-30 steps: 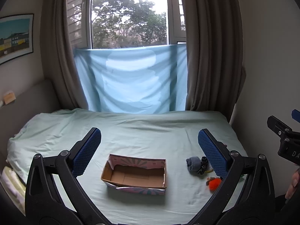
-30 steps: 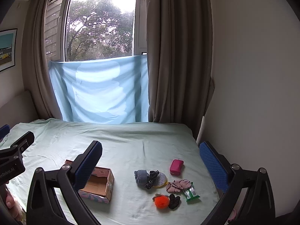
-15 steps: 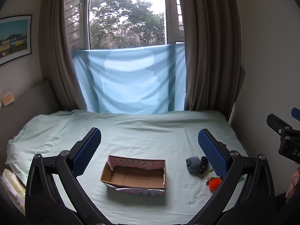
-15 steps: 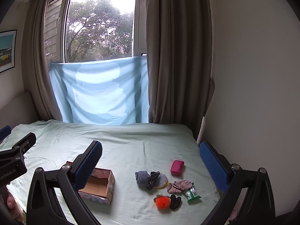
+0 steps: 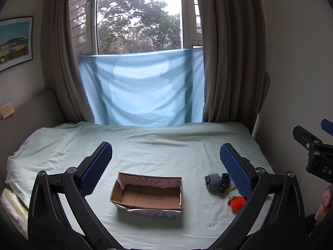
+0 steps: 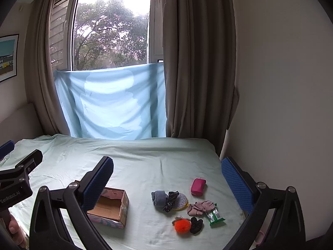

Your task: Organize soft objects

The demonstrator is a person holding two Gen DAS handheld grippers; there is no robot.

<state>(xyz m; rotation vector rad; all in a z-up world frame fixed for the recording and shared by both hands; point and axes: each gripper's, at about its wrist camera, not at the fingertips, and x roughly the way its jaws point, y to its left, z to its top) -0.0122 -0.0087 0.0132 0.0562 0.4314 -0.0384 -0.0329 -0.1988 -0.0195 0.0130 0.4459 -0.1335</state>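
Pale green sheet covers the bed [image 5: 158, 145] that fills the lower half of both views, and everything you are to sort lies on it. Your left gripper [image 5: 166, 166] hangs above the sheet with its jaws wide and nothing between them; the open cardboard box [image 5: 148, 195] sits low in the centre of its view, framed between the blue pads [image 5: 96, 169]. Your right gripper [image 6: 166, 179] is likewise spread wide and holds nothing.

In the right wrist view the box [image 6: 110, 208] lies lower left, partly behind the left-hand pad, and the soft things are scattered lower centre to lower right, well apart from it. A rolled blue-grey sock [image 6: 159, 196] touches a dark patterned scrunchie [image 6: 171, 200], which lies against a round glittery disc [image 6: 181, 201]. Up and right of these sits a magenta pouch [image 6: 198, 184], on its own. A pink bow [image 6: 199, 207] lies just beside a green packet [image 6: 215, 215]. Nearest you, an orange pompom [image 6: 182, 225] touches a black scrunchie [image 6: 196, 225].

In the left wrist view only the sock [image 5: 212, 182] and pompom [image 5: 238, 203] show clearly, at lower right beside the right-hand pad. The box looks empty from here.
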